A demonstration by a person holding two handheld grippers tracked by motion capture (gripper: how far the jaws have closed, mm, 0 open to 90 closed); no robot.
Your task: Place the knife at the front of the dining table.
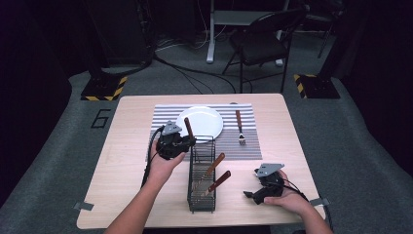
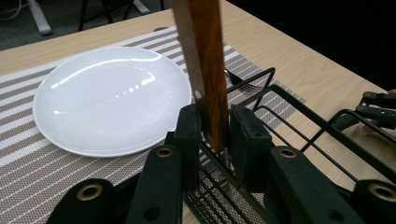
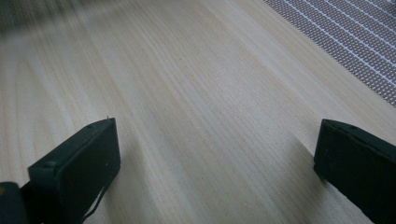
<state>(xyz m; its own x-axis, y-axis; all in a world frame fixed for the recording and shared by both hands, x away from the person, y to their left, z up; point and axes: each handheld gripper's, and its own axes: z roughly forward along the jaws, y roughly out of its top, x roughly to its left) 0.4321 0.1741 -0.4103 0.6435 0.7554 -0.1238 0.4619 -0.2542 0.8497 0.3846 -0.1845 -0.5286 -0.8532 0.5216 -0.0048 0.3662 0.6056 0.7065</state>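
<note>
— What has the left gripper (image 2: 212, 128) got?
— It's clamped on a wooden-handled utensil (image 2: 203, 65), standing upright at the far end of the wire basket (image 1: 201, 181), just beside the white plate (image 2: 109, 98).
— And the right gripper (image 3: 215, 163)?
— Jaws spread wide, holding nothing, low over the bare table (image 3: 196, 84).

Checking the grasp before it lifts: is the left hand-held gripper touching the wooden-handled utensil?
Touching. The left gripper view shows both pads of the left hand-held gripper pressed against the wooden-handled utensil, above the wire caddy.
</note>
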